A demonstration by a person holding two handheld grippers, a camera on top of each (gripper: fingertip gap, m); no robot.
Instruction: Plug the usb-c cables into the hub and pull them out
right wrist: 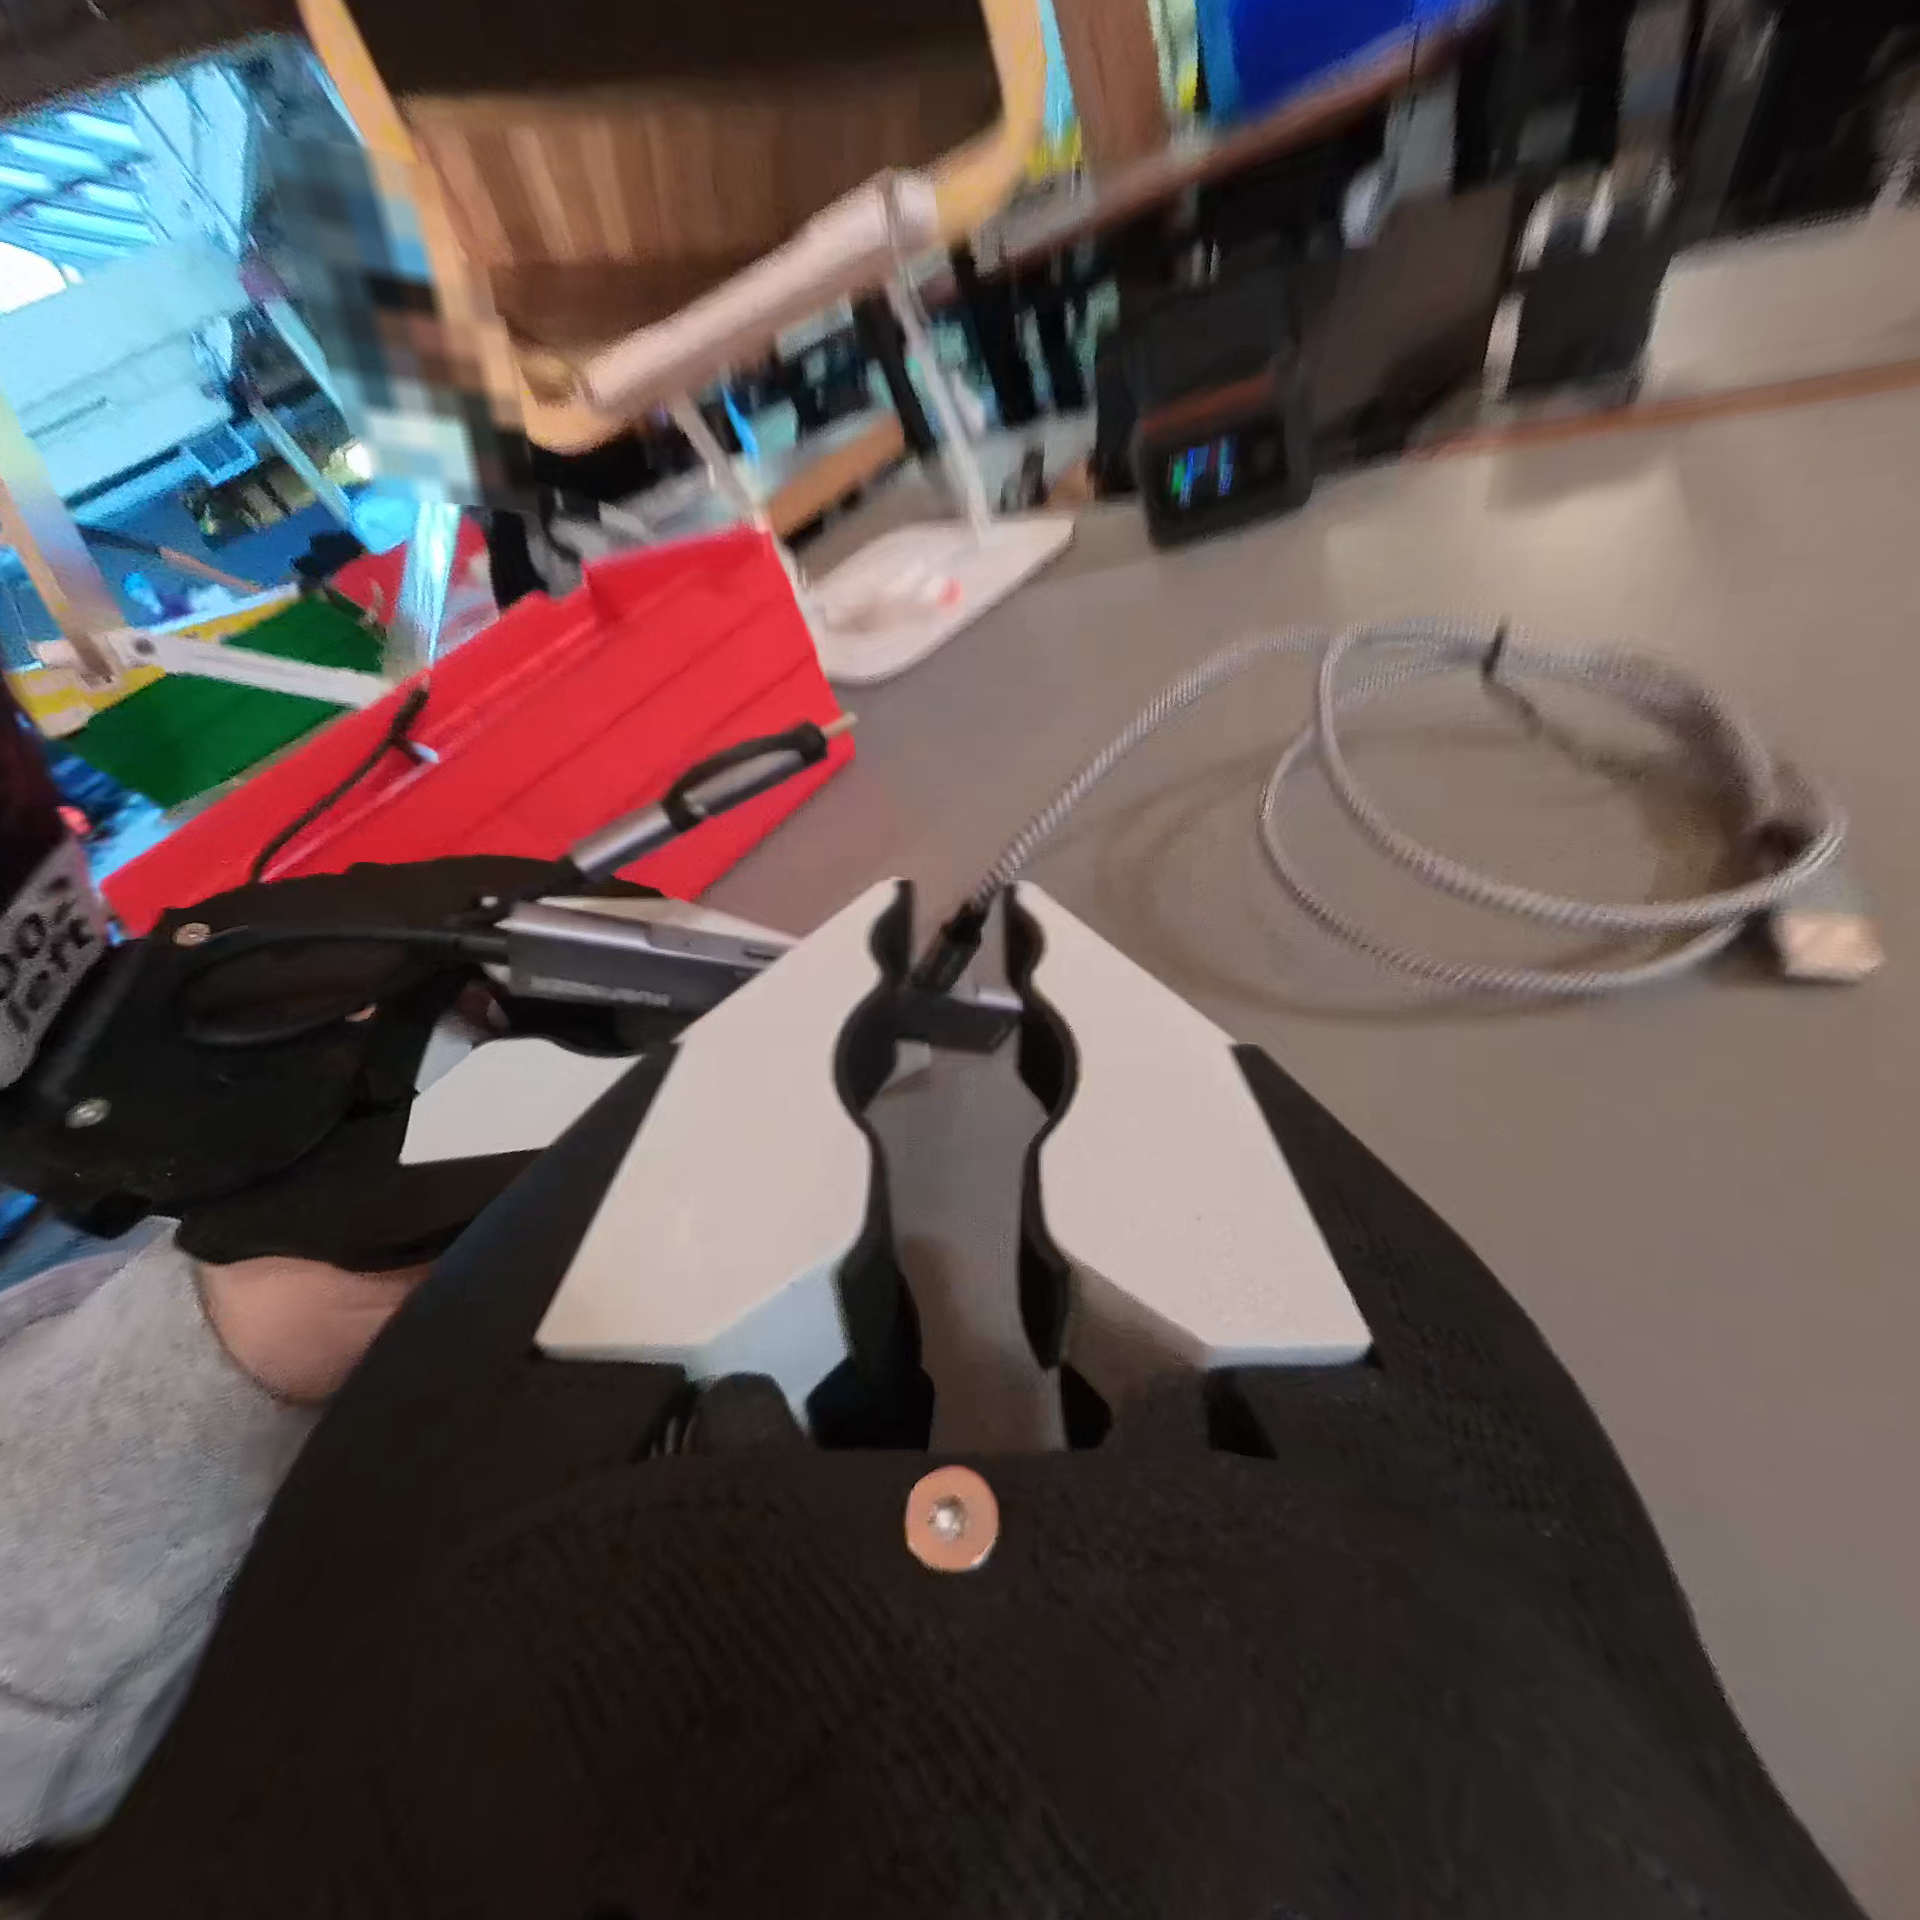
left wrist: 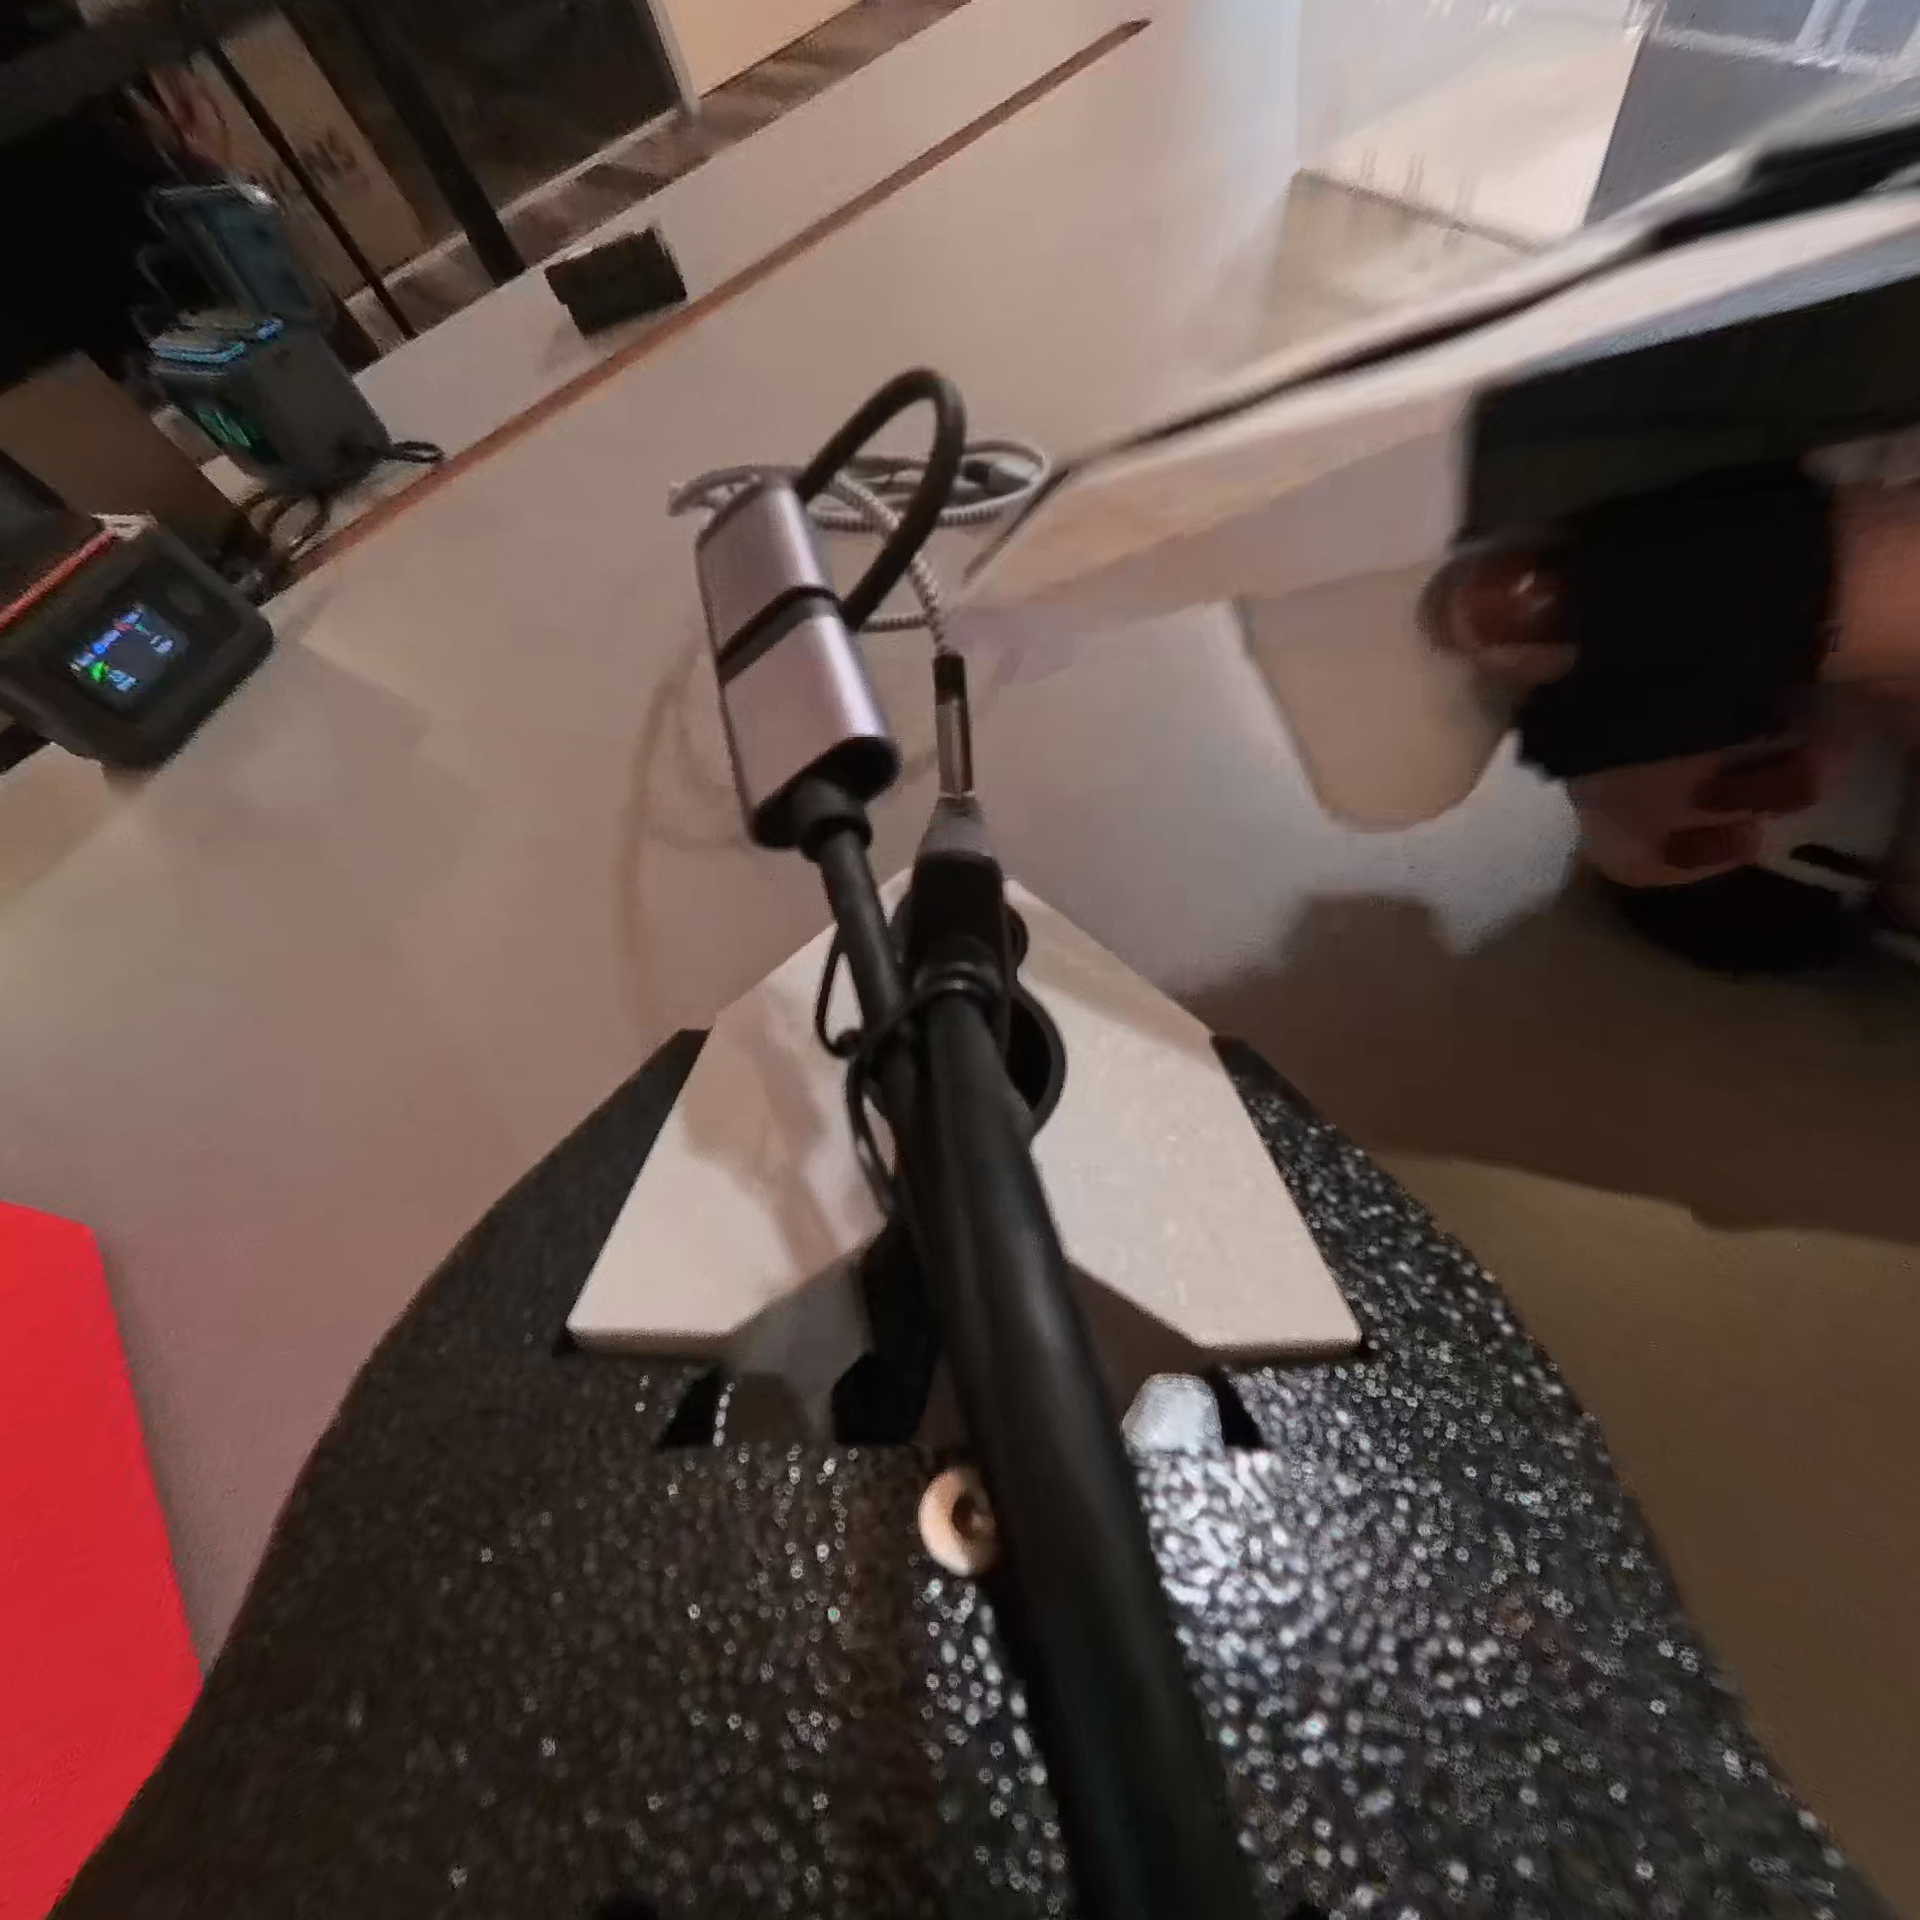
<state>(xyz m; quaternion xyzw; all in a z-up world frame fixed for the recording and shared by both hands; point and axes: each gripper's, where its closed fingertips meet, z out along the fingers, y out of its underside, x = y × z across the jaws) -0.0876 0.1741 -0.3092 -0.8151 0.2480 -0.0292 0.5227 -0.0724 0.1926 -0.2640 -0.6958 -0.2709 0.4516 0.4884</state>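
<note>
The left gripper [left wrist: 940,894] is pressed together, pinching the grey hub [left wrist: 790,649], which projects ahead of its fingertips. The right gripper [right wrist: 958,914] pinches the braided usb-c cable [right wrist: 1558,831] at its plug, beside the hub; its coil lies ahead-right on the grey desk [right wrist: 1558,1195]. The hub's lettering is blurred.

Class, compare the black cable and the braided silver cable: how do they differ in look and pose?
The black cable is smooth and thick; the braided silver cable is woven and thinner. The black one runs straight along the left gripper; the braided one lies coiled on the table. Both end near the grey hub.
</note>
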